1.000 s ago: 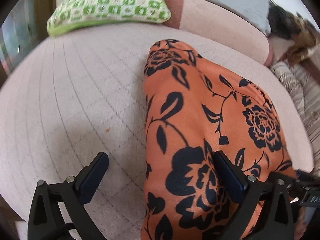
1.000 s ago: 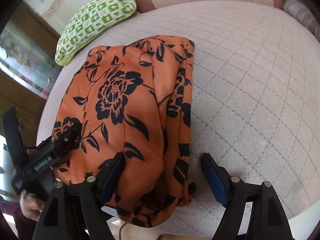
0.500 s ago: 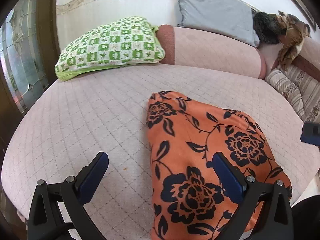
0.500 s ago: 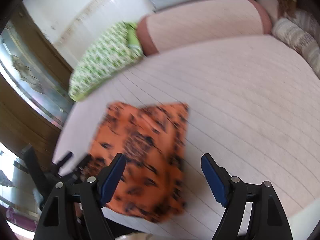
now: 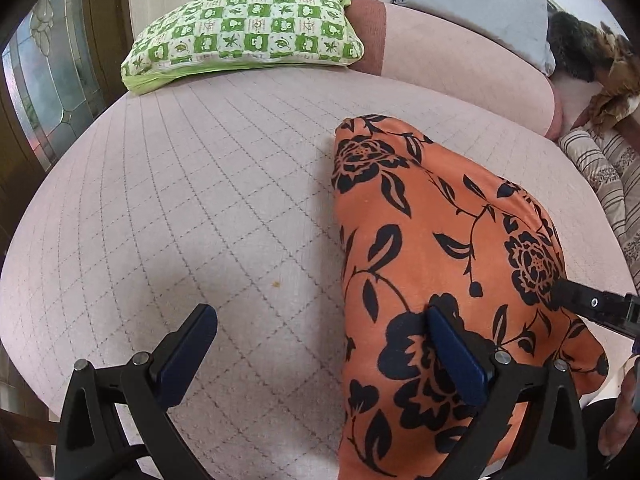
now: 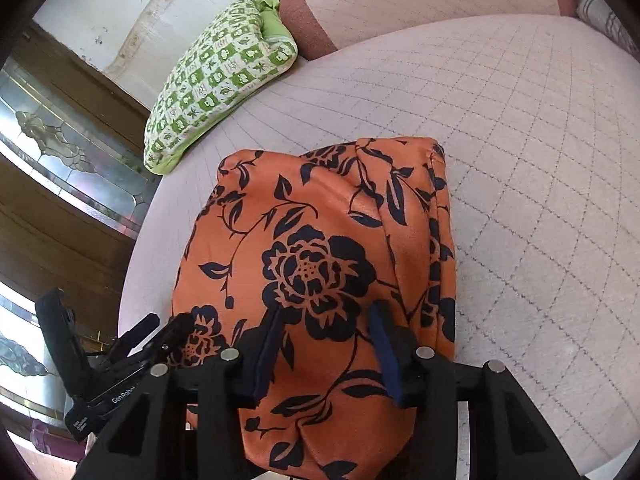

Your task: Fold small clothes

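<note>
A folded orange garment with black flowers (image 5: 436,248) lies on the pink quilted bed (image 5: 200,208); it also shows in the right wrist view (image 6: 320,248). My left gripper (image 5: 320,344) is open, its right finger over the garment's near edge, its left finger over bare bed. My right gripper (image 6: 326,336) has its jaws narrowed over the garment's near edge, with fabric between them. The right gripper's tip (image 5: 592,304) shows at the garment's right side in the left wrist view, and the left gripper (image 6: 132,344) shows at the garment's left side in the right wrist view.
A green checked pillow (image 5: 244,28) lies at the bed's far left. A pink bolster (image 5: 460,60) and a grey pillow (image 5: 472,0) line the back. Striped bedding (image 5: 604,176) lies at the right. A wooden glass-paned door (image 6: 60,152) stands left of the bed.
Both grippers lifted away from the garment and came back down to it. The right gripper's jaws have narrowed from wide open onto the garment's near edge.
</note>
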